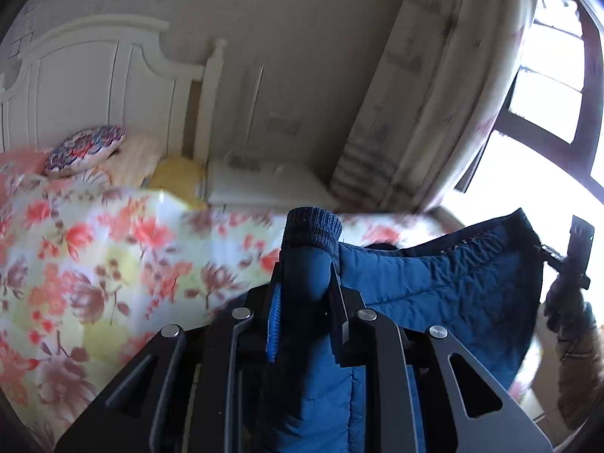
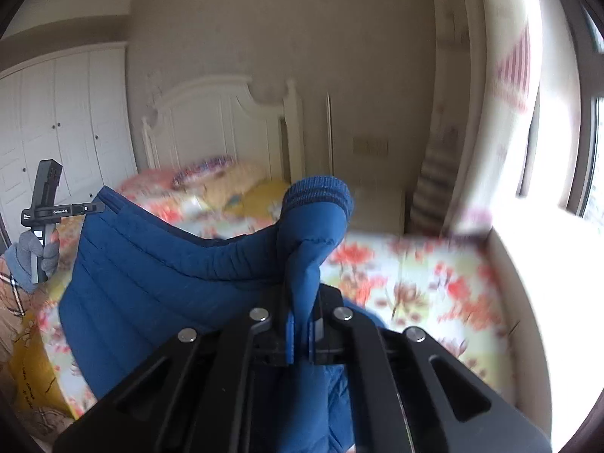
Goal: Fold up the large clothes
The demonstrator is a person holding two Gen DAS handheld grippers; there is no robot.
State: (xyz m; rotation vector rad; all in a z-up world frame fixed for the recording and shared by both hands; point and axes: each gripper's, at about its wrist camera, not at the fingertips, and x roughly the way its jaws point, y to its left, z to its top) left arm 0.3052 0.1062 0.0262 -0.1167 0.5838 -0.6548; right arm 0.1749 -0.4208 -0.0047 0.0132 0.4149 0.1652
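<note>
Both claws are clamped on a blue quilted jacket (image 2: 158,275), left gripper (image 1: 305,302) and right gripper (image 2: 302,324) each pinching a ribbed-cuffed sleeve at frame centre, apparently lifting it above the floral bedspread (image 1: 94,245) to spread it for folding.

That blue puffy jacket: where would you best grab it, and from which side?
By the sleeve ends, just below each ribbed cuff, coming from underneath: the sleeve narrows there into a pinchable ridge. Both claws, left and right, are shut on the blue jacket that way.
</note>
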